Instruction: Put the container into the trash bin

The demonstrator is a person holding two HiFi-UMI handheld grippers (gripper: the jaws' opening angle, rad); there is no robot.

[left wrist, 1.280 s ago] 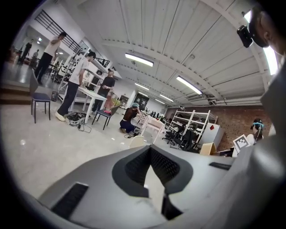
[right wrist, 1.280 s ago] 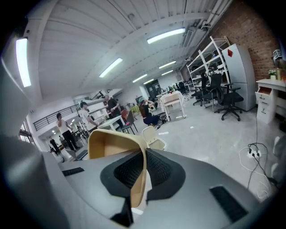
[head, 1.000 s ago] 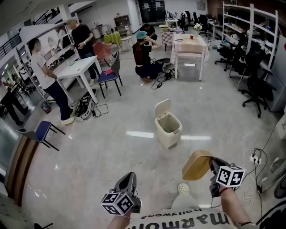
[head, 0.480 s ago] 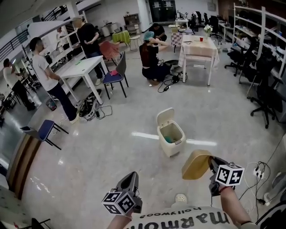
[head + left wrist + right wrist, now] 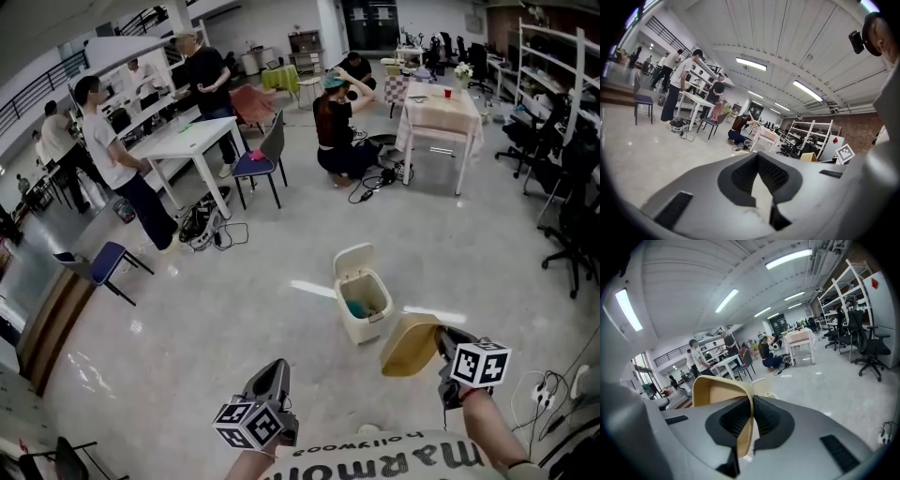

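Container point(image 5: 410, 345) held beside trash bin point(image 5: 351, 324)
Right gripper point(image 5: 442, 351) pinches its wall, just right of the bin; left gripper point(image 5: 270, 379) jaws closed, empty.

You stand on a pale, shiny floor point(image 5: 234, 314) in a large open hall. At your far left is a white table point(image 5: 192, 139) with dark chairs point(image 5: 261, 161). At the right are metal shelves point(image 5: 548, 47). Long tube lights point(image 5: 790, 258) run along the white ceiling point(image 5: 787, 42).
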